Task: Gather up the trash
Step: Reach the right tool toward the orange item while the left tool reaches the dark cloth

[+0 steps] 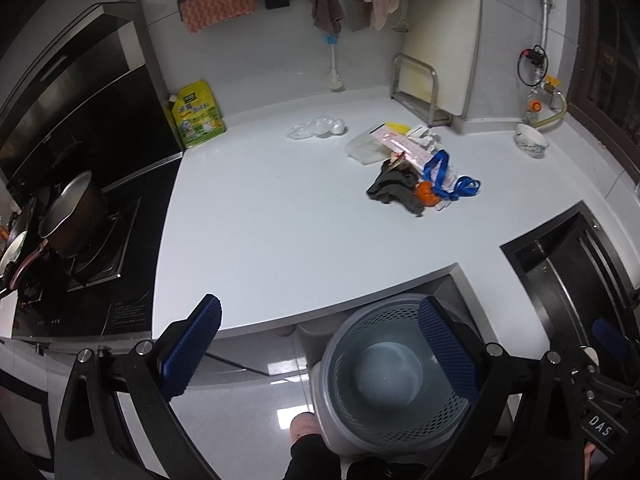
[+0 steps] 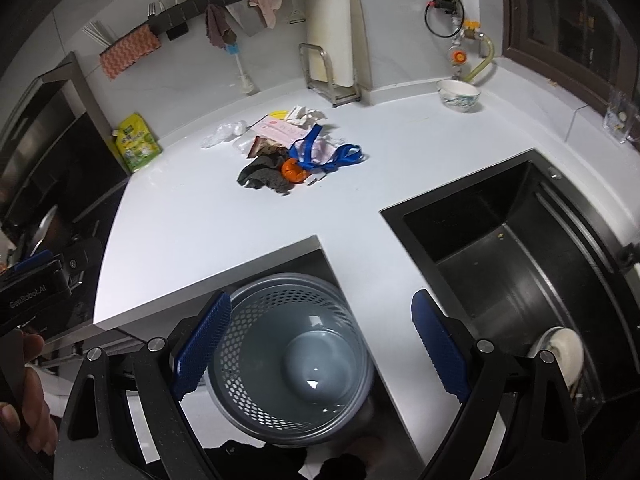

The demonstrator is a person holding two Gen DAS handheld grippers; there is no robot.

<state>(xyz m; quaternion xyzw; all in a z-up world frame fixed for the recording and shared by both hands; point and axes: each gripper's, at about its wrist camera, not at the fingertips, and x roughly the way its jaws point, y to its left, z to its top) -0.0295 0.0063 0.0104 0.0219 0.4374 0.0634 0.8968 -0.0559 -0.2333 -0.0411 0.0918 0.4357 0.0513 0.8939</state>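
A pile of trash (image 1: pixel 416 172) lies on the white counter (image 1: pixel 280 216): dark rag, orange peel, blue ribbon, pink paper, crumpled wrappers. A clear plastic bag (image 1: pixel 316 127) lies apart to its left. The pile also shows in the right wrist view (image 2: pixel 292 152). A grey perforated bin (image 1: pixel 396 372) stands on the floor below the counter's front edge, empty; it also shows in the right wrist view (image 2: pixel 292 360). My left gripper (image 1: pixel 320 352) is open and empty, above the counter edge and bin. My right gripper (image 2: pixel 324 344) is open and empty, over the bin.
A stove with a pot (image 1: pixel 72 220) is at the left. A black sink (image 2: pixel 520 248) is at the right. A yellow-green pouch (image 1: pixel 198 114), a rack with a cutting board (image 1: pixel 436 52) and a bowl (image 1: pixel 531 140) stand along the back wall.
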